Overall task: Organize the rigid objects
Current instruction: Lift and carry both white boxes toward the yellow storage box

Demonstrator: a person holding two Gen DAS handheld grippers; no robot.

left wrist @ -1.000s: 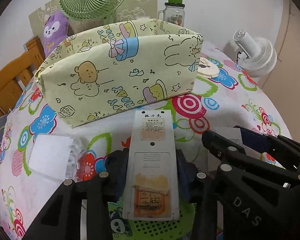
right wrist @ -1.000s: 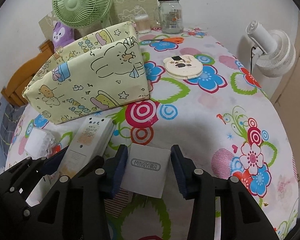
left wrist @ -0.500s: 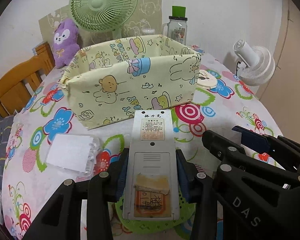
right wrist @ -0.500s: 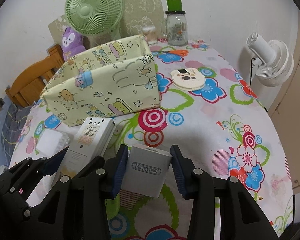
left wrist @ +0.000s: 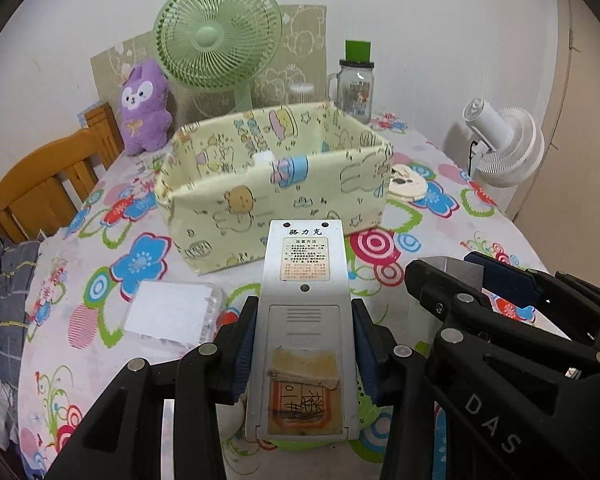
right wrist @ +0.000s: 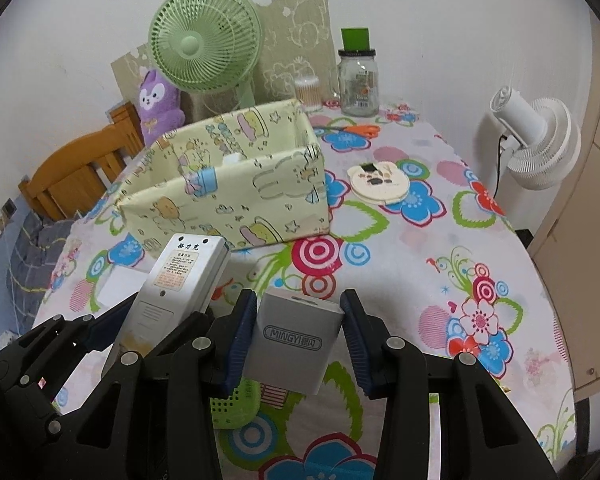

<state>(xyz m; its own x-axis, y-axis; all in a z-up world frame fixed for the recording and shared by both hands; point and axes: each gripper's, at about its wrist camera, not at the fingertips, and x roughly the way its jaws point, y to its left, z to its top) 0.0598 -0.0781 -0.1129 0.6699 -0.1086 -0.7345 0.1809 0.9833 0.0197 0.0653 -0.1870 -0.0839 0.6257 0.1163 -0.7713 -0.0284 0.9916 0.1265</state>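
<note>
Left tongs: my left gripper (left wrist: 304, 356) is clamped on the grey remote (left wrist: 304, 320), back face up, blue pads pressed to both long sides; it is off the cloth, on the near side of the fabric bin.
Right tongs: my right gripper (right wrist: 296, 340) is clamped on the small grey box (right wrist: 294, 340) marked MINGYI, also lifted, just right of the remote and likewise on the near side of the bin.
Under the tongs: a green perforated basket (right wrist: 236, 404) shows below both grippers, nearer than the bin.
Left of the remote: a clear plastic case (left wrist: 172, 316) with a white label lies on the flowered tablecloth (right wrist: 440, 264), near the bin's front left corner.
Fabric bin: the yellow cartoon-print fabric bin (left wrist: 276, 188) stands open-topped; something small and white sits inside, too hidden to name.
Right of the bin: a round cream compact (right wrist: 380, 182) lies on the cloth.
Behind the bin: green fan (left wrist: 218, 36), purple plush (left wrist: 144, 108), glass jar (left wrist: 355, 88).
Progress: I judge it early to midway. Two items are in hand but not yet in the bin; the case and compact wait outside it.
</note>
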